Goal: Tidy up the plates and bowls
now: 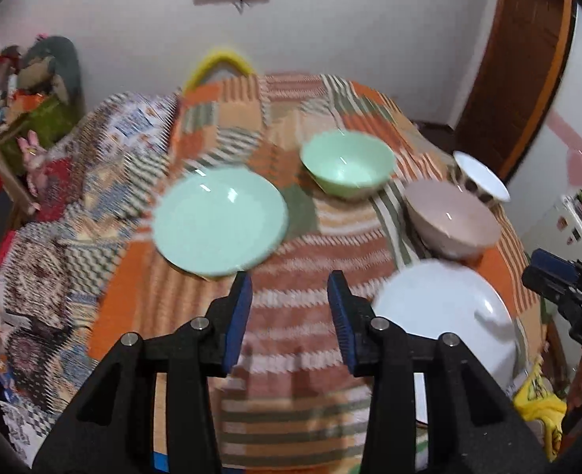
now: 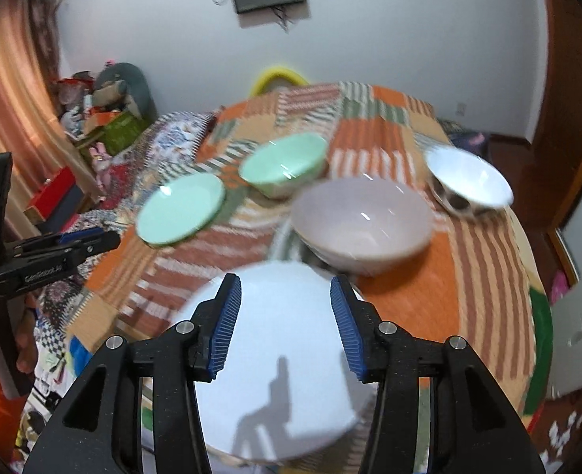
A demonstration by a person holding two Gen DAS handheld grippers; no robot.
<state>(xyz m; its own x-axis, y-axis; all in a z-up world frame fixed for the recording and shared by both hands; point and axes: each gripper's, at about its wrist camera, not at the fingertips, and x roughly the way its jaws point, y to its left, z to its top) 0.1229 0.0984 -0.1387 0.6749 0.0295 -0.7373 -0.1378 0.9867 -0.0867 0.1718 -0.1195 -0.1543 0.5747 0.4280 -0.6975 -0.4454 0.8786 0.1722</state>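
A mint green plate (image 1: 219, 221) lies on the patchwork tablecloth (image 1: 291, 335), just ahead and left of my left gripper (image 1: 289, 280), which is open with nothing between its fingers. Further back stands a green bowl (image 1: 348, 170). To the right are a pink bowl (image 1: 452, 217), a white spotted bowl (image 1: 482, 179) and a white plate (image 1: 445, 316). My right gripper (image 2: 285, 284) hangs open above the white plate (image 2: 283, 355), with nothing held. Beyond it are the pink bowl (image 2: 362, 225), green bowl (image 2: 285, 170), green plate (image 2: 180, 209) and spotted bowl (image 2: 470, 185).
A yellow chair back (image 1: 219, 65) rises behind the table's far edge. Boxes and toys (image 1: 26, 94) pile up at the left wall. A wooden door (image 1: 528, 71) and a white fridge (image 1: 575, 221) stand at the right. The other gripper (image 2: 89, 241) shows at the left edge.
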